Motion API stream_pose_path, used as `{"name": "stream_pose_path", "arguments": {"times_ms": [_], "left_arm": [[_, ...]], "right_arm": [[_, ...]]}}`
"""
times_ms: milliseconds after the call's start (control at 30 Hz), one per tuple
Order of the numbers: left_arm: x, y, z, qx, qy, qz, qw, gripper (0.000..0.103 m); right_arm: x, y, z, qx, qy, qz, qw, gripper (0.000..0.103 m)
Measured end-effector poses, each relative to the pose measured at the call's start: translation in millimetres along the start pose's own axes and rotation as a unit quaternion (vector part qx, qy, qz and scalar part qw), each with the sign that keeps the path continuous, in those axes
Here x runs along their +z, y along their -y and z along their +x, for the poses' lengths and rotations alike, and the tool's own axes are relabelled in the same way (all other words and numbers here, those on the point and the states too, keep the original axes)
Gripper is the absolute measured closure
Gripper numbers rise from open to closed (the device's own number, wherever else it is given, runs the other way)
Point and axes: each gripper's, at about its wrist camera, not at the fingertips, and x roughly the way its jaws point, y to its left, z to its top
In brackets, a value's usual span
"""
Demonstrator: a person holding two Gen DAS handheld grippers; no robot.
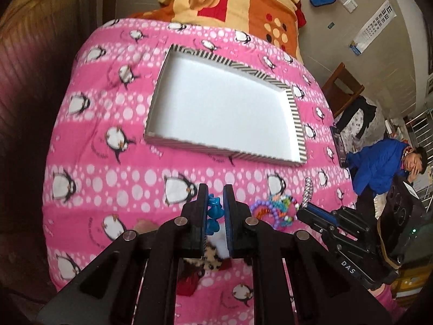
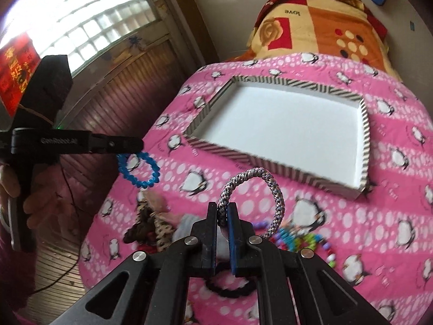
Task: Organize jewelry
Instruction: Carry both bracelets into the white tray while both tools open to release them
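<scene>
A shallow white tray with a striped rim lies empty on the pink penguin quilt. My left gripper is shut on a blue bead bracelet, which hangs from it as a ring in the right wrist view. My right gripper is shut on a silver braided bangle, held up above the quilt; its tip shows in the left wrist view. Both are lifted short of the tray's near edge.
A pile of colourful bead bracelets lies on the quilt near the grippers, with a leopard-print scrunchie and a black hair tie. A folded orange blanket lies beyond the tray. A person in blue sits at right.
</scene>
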Motion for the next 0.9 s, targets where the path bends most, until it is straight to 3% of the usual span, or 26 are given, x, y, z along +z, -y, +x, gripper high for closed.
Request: {"name": "stream_pose_path", "arguments": {"times_ms": [167,467,667,900], "left_arm": [[34.7,7.4,15.6,0.008,0.009,0.000,0.9999,0.093],[90.2,4.8,84.4,0.030,-0.004,-0.037,0.9989,0.093],[91.2,-18.8,132.0,0.070,-0.039,-0.065,0.9947,0.093],[63.9,-33.7,142.5,0.109,-0.058,-0.065,0.9902,0.093]], "right_arm": [[24.8,26.8,12.8,-0.037,-0.007,-0.003,0.999,0.097],[69.1,75.6,67.2,-0.070,-0.036,-0.003,0.997,0.097],[71.7,101.1,111.5,-0.059,-0.085,0.004,0.995,0.097],[56.9,102.6,124.1,-0.013,-0.128,0.002,0.992,0.097]]}}
